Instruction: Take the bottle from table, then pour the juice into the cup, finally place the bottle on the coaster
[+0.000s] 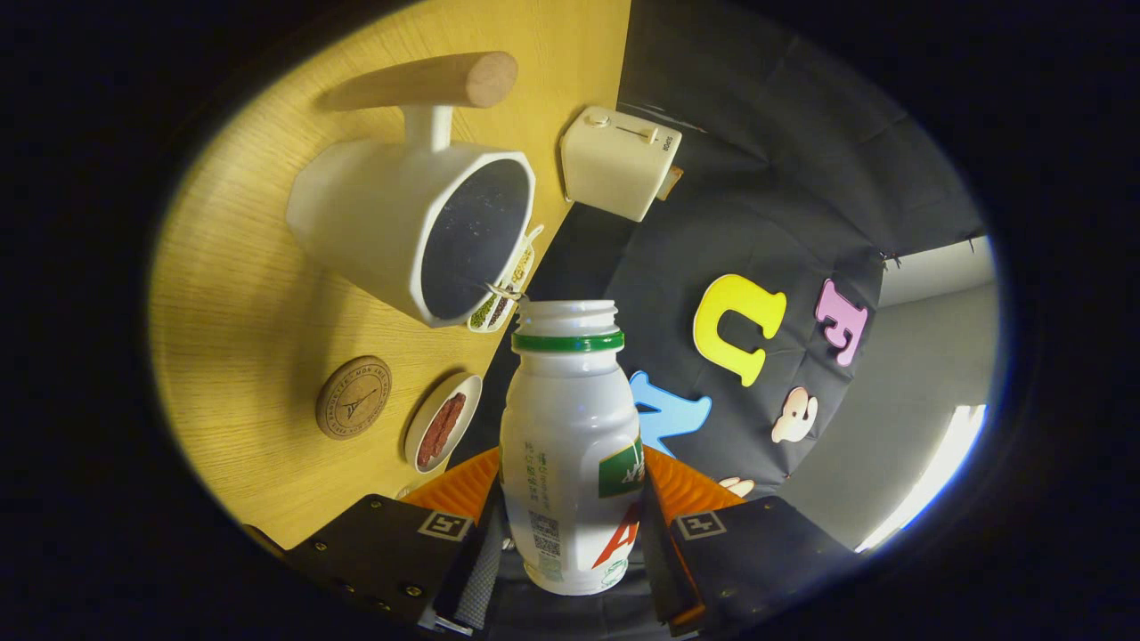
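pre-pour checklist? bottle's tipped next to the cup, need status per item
1. Grip: gripper shut on the bottle, a finger on each side: ok.
2. Cap off, bottle mouth open: ok.
3. Mouth over the cup opening: not ok, it sits just beside the rim.
4. Juice flowing: cannot tell.
5. Coaster bare for the later placing: ok.
6. Small dish next to the coaster, apart from it: ok.
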Demonstrator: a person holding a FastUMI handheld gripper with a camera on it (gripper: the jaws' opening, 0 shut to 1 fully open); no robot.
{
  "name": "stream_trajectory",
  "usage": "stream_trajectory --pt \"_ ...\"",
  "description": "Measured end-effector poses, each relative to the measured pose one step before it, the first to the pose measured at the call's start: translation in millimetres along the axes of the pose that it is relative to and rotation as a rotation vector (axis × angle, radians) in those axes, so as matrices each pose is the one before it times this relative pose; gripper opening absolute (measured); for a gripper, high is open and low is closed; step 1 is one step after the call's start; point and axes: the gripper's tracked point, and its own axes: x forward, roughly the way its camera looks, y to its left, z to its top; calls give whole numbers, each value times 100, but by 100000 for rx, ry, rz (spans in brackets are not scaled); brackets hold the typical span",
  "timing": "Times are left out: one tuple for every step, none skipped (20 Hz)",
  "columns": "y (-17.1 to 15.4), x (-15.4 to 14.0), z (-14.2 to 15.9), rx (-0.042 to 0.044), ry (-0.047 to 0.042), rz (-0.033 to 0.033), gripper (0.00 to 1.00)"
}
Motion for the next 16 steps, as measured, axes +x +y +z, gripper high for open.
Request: stream_trajectory --pt "-51 -121 115 -575 -189 -285 68" --pt "-20 -27 2 -760 -55 -175 68" --pt "-55 -55 37 -927 -156 -84 68" --pt "-102 130 96 -987 -230 -272 68" --pt "-93 48 -2 -1003 163 -256 68" --pt "112 -52 11 -847 -69 -19 68" --pt "34 82 -11 -529 -262 -16 68" --pt "-68 -78 114 -498 -161 -95 68" --pt "37 -1 -25 -583 58 127 68" --pt "69 24 61 -466 -82 565 68" --pt "104 64 -28 -104 -118 480 68" --pt "91 35 139 -118 -190 284 68" --pt "63 -67 52 -216 -110 167 68" --pt "44 71 83 -258 -10 -11 68" --pt "-36 -31 50 -274 38 -126 68" --pt "-22 73 17 55 -62 95 68"
